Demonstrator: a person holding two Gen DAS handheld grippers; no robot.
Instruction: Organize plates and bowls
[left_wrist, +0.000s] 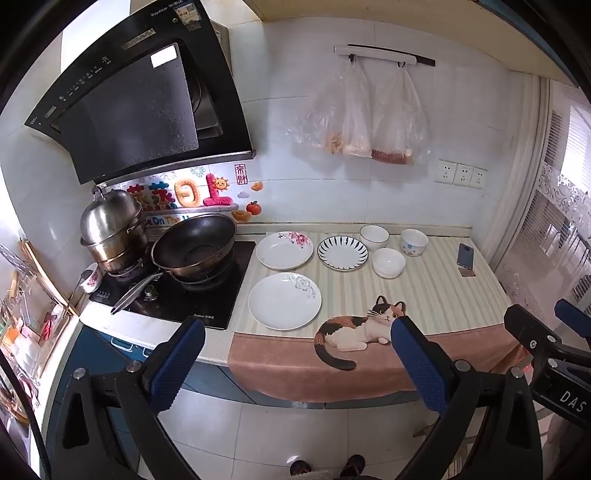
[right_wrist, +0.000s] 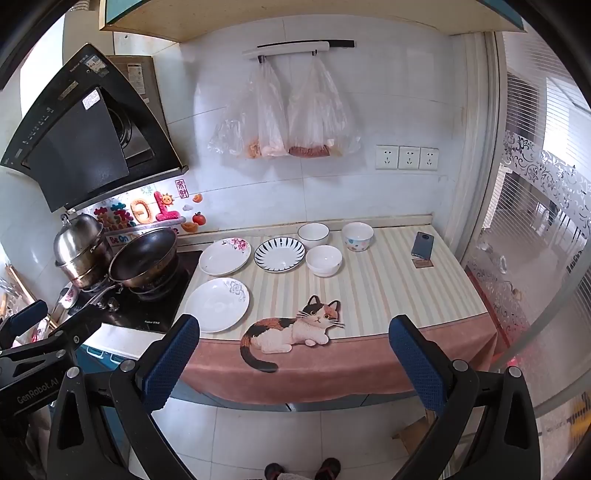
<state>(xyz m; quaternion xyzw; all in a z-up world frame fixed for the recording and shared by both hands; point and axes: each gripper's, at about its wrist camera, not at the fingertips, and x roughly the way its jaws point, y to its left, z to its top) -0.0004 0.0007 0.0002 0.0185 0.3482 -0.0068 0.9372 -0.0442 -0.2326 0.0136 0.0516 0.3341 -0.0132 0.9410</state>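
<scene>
Three plates lie on the striped counter mat (left_wrist: 436, 291): a white plate with a grey flower (left_wrist: 284, 301) at the front, a pink-flower plate (left_wrist: 284, 250) behind it, and a blue-striped plate (left_wrist: 342, 253) to its right. Three bowls stand further right: a plain white bowl (left_wrist: 374, 238), a dotted bowl (left_wrist: 414, 242) and a white bowl (left_wrist: 388, 262) in front. All also show in the right wrist view, such as the grey-flower plate (right_wrist: 217, 304). My left gripper (left_wrist: 297, 343) and right gripper (right_wrist: 293, 341) are open and empty, held back from the counter's front edge.
A black wok (left_wrist: 194, 245) and a steel steamer pot (left_wrist: 110, 229) sit on the stove at the left. A phone on a stand (left_wrist: 464, 256) is at the mat's right. Plastic bags (left_wrist: 369, 114) hang on the wall. A glass door (right_wrist: 535, 221) bounds the right.
</scene>
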